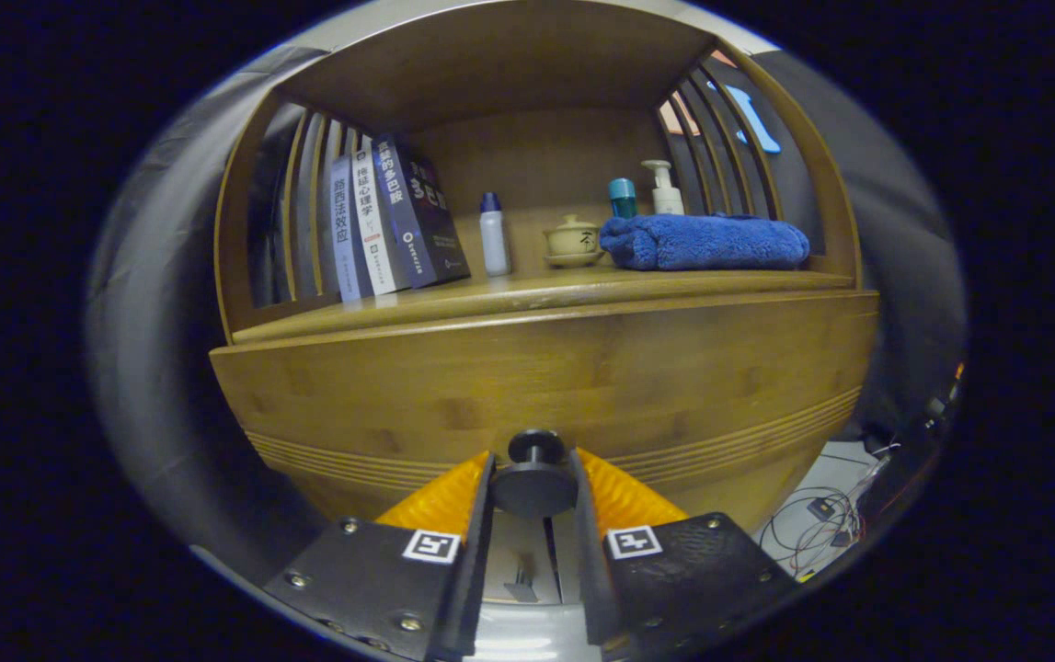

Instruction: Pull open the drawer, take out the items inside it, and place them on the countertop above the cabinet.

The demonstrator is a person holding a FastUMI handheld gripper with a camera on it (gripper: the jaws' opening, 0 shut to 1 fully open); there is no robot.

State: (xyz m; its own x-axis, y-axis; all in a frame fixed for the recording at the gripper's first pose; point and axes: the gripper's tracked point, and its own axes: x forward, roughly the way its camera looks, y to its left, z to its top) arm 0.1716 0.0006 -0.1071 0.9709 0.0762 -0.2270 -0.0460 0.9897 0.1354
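Between tool [533, 471] fingers, drawer knob [534, 478].

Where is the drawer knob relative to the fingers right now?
In the gripper view the drawer knob sits between the gripper fingers, which appear closed on it, at the drawer front below the countertop.

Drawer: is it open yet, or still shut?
Shut or barely cracked. The drawer front hides any inside or contents. The gripper has both fingers against the knob, so the pull looks about to begin.

Gripper [533, 478] fingers carry screwed plates with square markers.
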